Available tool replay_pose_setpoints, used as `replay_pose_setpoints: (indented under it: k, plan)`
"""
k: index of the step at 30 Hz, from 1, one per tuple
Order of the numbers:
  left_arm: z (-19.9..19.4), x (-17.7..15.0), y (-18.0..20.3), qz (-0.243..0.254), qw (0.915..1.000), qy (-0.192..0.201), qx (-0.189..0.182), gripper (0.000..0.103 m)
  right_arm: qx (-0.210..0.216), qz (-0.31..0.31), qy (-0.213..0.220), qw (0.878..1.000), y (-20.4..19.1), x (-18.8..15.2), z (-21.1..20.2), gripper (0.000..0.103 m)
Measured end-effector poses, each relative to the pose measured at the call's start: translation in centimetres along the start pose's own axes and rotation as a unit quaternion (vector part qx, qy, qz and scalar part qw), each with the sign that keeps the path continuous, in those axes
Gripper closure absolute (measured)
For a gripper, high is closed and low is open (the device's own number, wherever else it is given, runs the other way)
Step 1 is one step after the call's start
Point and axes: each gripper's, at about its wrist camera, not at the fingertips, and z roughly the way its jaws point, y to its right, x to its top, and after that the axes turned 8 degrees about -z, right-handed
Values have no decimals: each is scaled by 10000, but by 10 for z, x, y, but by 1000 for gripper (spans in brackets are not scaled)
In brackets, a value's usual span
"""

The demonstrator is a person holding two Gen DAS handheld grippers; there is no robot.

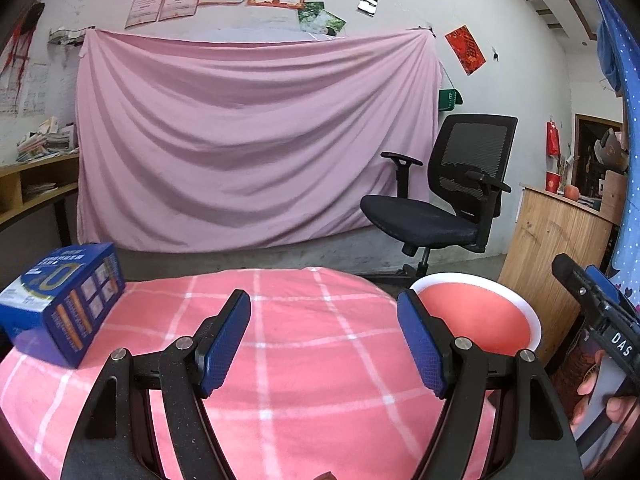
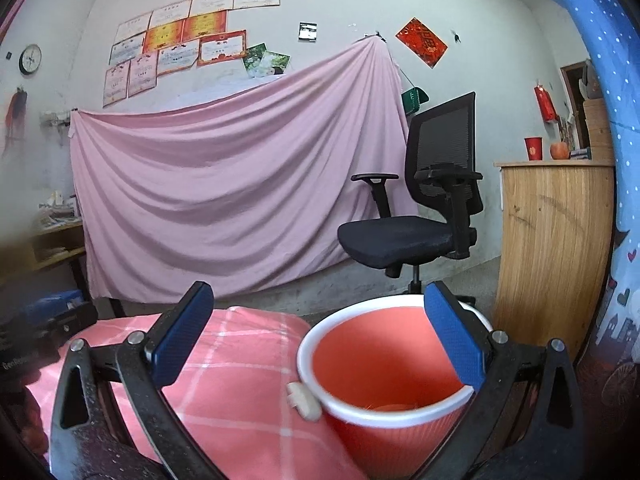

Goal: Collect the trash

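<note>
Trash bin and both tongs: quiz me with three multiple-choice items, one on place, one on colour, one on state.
1. Where does the blue box sit?
A. on the checked cloth, to the left
B. inside the bin
C. on the office chair

2. What colour is the bin's inside?
A. green
B. salmon red with a white rim
C. black

3. How do the left tongs and right tongs stand?
A. both shut on trash
B. one holds the box
C. both open, holding nothing

Answers: 1 A, it rests on the pink checked cloth; 2 B, the right wrist view shows it; 3 C, blue pads apart, nothing between.
</note>
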Motion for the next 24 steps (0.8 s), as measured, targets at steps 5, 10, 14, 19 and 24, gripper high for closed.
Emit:
replay_pose_setpoints:
  k: [5, 10, 14, 19, 24]
  plan:
    - [-21, -4, -16, -12, 10000, 14, 72, 33, 37, -4, -36, 10000, -16, 0, -20, 0]
    - [-42, -8, -33, -42, 9999, -2, 143, 33, 25, -18, -119, 9999, -34, -5, -40, 0]
    - [-56, -15, -41, 35, 9997, 2, 223, 33, -12, -52, -104, 9999, -47, -6, -54, 0]
    - [-71, -23, -52, 28, 9997, -15, 243, 33, -104, -72, -5, 9999, -58, -7, -70, 0]
    - [-79, -31, -59, -19, 9996, -37, 264, 33, -229, -25, -74, 9997, -62, -10, -80, 0]
